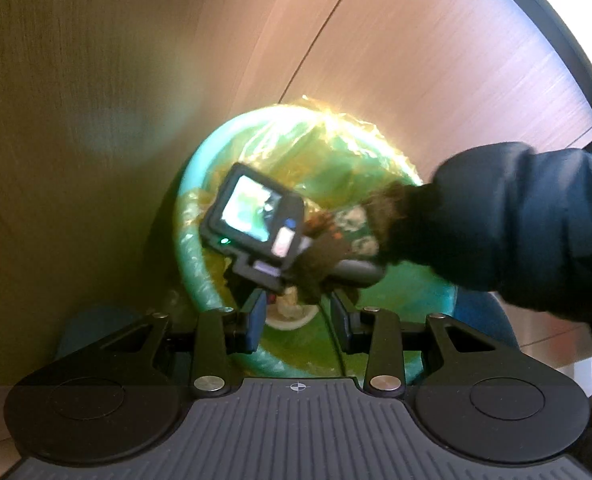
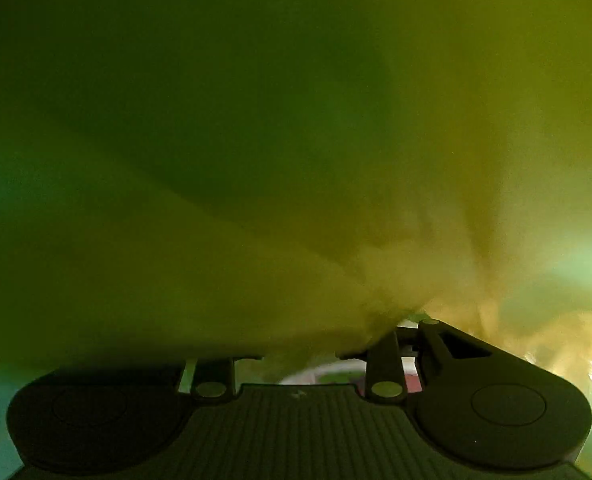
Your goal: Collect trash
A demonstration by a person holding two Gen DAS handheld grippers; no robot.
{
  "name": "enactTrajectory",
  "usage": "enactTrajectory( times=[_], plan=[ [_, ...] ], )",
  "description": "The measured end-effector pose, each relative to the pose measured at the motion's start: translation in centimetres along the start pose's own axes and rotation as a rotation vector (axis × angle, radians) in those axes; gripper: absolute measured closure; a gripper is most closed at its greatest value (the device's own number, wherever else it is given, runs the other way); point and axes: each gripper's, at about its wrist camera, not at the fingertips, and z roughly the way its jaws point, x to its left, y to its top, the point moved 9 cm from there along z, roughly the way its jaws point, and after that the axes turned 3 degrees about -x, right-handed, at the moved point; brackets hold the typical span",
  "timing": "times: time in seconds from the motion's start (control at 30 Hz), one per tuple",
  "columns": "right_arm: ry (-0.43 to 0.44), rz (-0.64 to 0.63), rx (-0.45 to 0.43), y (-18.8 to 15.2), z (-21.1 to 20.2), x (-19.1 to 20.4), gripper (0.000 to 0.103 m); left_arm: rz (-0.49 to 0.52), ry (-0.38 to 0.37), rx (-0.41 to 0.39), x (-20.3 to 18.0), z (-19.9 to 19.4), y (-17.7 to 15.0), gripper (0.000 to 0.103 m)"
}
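A teal trash bin (image 1: 194, 216) lined with a yellow-green plastic bag (image 1: 335, 148) stands against a wooden cabinet. My left gripper (image 1: 297, 320) hangs above the bin's near rim, open and empty. Below its fingers a pale round object (image 1: 292, 314) lies in the bin. The right gripper's body with its camera (image 1: 256, 216), in a gloved hand, reaches down into the bin from the right. In the right wrist view the bag's plastic (image 2: 296, 140) fills the frame and covers the right gripper's fingers, so their state is hidden.
Wooden cabinet panels (image 1: 96, 100) rise behind and left of the bin. The person's dark sleeve (image 1: 515, 216) crosses from the right. A pale countertop edge (image 1: 567, 12) shows at top right. Light floor (image 1: 551, 344) lies to the right of the bin.
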Motion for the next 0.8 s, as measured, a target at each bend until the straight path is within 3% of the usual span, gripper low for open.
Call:
enactTrajectory(
  times=[0.03, 0.1, 0.17, 0.23, 0.3, 0.37, 0.57, 0.67, 0.73, 0.8],
  plan=[
    [0.008, -0.006, 0.003, 0.1, 0.6, -0.1, 0.058, -0.001, -0.002, 0.002, 0.2, 0.2, 0.0, 0.063],
    [0.013, -0.025, 0.0, 0.0, 1.6, -0.3, 0.049, -0.004, 0.0, 0.006, 0.3, 0.4, 0.0, 0.063],
    [0.002, -0.037, 0.037, -0.5, 2.9, -0.8, 0.05, -0.007, 0.008, 0.013, 0.3, 0.4, 0.1, 0.063],
    [-0.035, -0.042, 0.071, -1.0, 4.1, -1.3, 0.067, -0.012, 0.011, 0.02, 0.4, 0.3, 0.3, 0.063],
    [-0.05, -0.033, 0.065, -1.1, 3.9, -1.9, 0.068, -0.017, 0.016, 0.026, 0.3, 0.0, 0.6, 0.063],
    [-0.065, -0.006, 0.023, -0.6, 2.0, -2.4, 0.068, -0.021, 0.02, 0.025, 0.2, 0.5, 1.0, 0.063],
    [0.082, 0.171, -0.064, -0.7, -8.0, -3.2, 0.068, -0.02, 0.018, 0.014, 0.2, 0.5, 0.9, 0.063],
    [0.14, 0.257, -0.022, -3.0, -10.9, -4.3, 0.067, -0.017, 0.013, 0.017, 0.2, 0.7, 0.8, 0.063],
    [0.1, 0.305, 0.031, -2.6, -11.1, -6.5, 0.058, -0.013, 0.014, 0.017, 0.1, 0.8, 0.7, 0.063],
    [0.017, 0.305, 0.04, -4.6, -11.3, -8.2, 0.057, -0.009, 0.014, 0.011, 0.2, 0.6, 0.8, 0.063]
  ],
)
